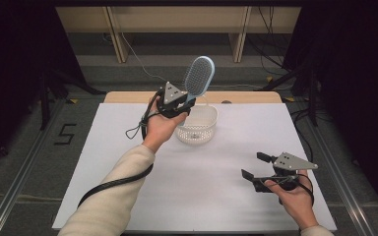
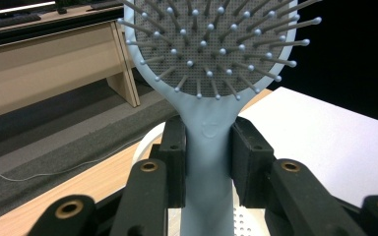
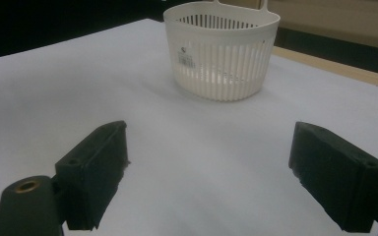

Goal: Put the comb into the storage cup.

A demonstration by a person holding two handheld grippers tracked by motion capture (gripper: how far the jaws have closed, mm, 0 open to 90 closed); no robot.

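Brush [image 1: 199, 74] stands head-up over the basket [image 1: 211, 118], its handle clamped in the left gripper [image 1: 184, 102]. Lowering it handle-first, centred inside the rim, looks safest. Right gripper [image 1: 253, 166] rests wide, empty.

Pale blue hairbrush [image 1: 198, 76], upright, bristles perhaps camera-facing, above white basket [image 1: 197, 129].

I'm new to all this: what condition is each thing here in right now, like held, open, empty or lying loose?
Hairbrush: held upright by its handle, head up, above the basket.
Left claw: shut on the hairbrush handle.
Right claw: open, nothing between its jaws, low over the table.
Basket: upright on the white table, untouched; it looks empty.
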